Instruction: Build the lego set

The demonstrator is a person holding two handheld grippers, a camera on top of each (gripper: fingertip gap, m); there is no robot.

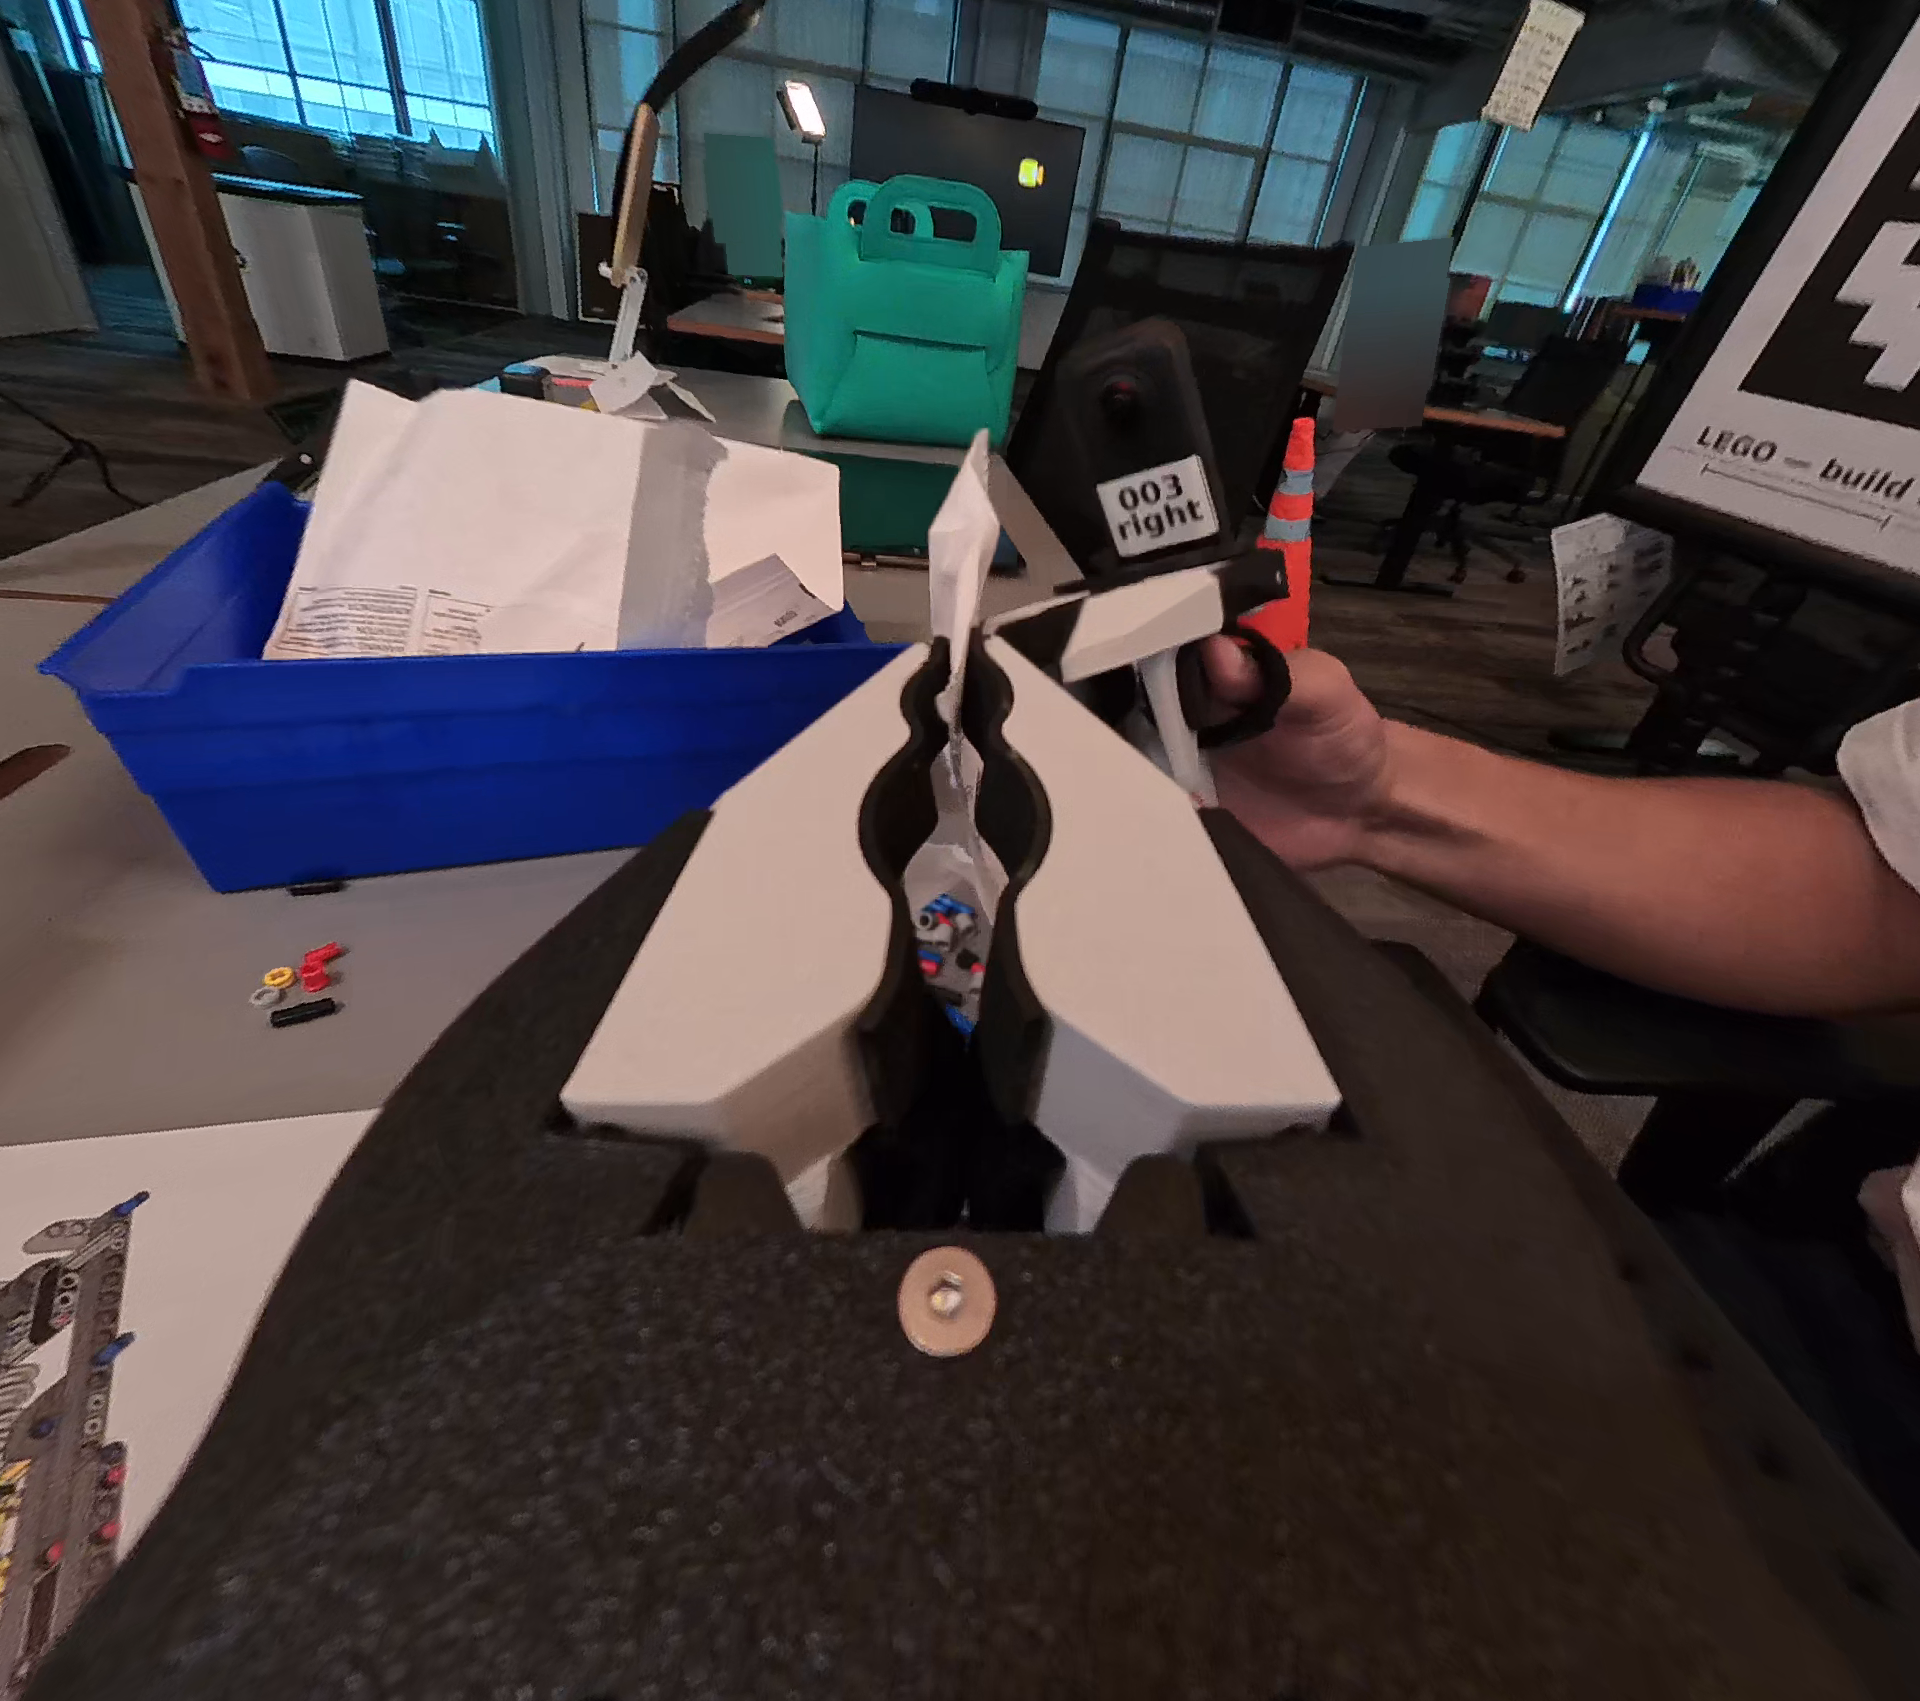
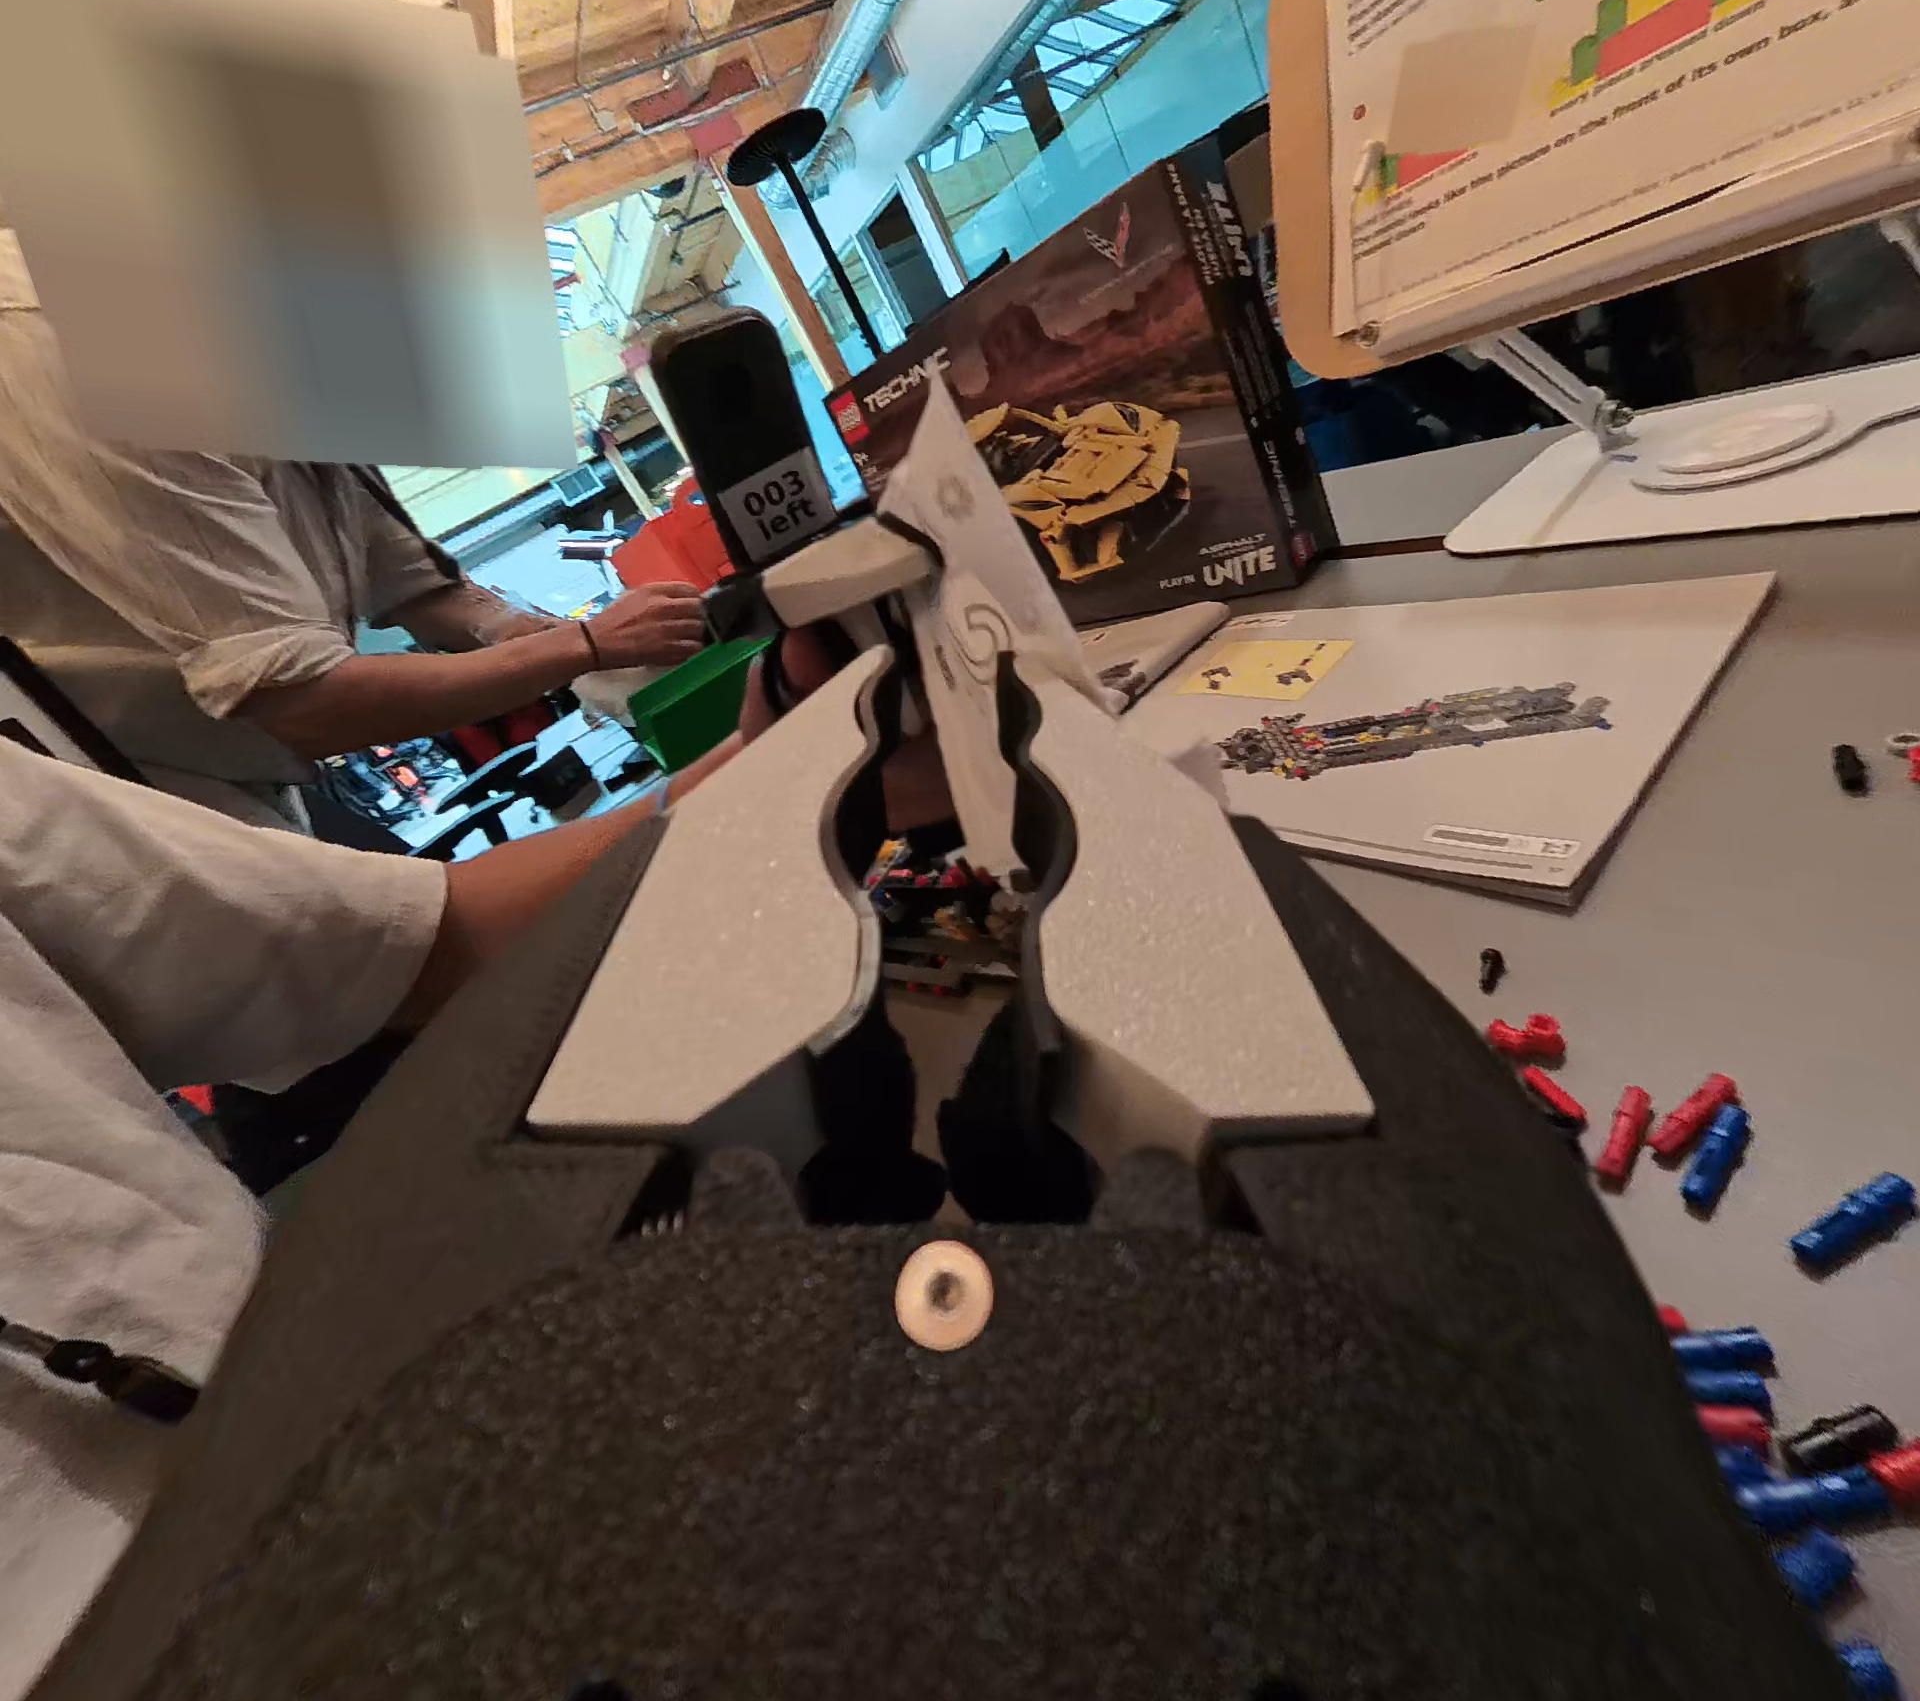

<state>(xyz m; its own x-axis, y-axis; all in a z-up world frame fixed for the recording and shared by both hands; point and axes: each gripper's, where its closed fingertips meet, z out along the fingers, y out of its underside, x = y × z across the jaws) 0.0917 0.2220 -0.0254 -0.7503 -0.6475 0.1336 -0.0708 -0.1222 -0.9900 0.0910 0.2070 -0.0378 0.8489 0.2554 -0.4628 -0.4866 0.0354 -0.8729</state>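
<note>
Left gripper (image 1: 951,664): fingers pinched nearly together on the white parts bag (image 1: 961,550), whose top sticks up past the tips.
Right gripper (image 2: 940,695): fingers closed on the same bag (image 2: 961,612) from the other side, so it's hanging between both, up off the surface.
Bag contents: small blue, red and black lego bits showing through low down between the fingers.
Loose pieces (image 2: 1704,1142): red and blue pins scattered on the grey surface (image 2: 1621,955), right side.
Instruction booklet (image 2: 1455,716): lying open flat, just past the pins.
Set box (image 2: 1101,404): standing behind the booklet.
Blue bin (image 1: 416,716): on the left, holding white paper bags.
</note>
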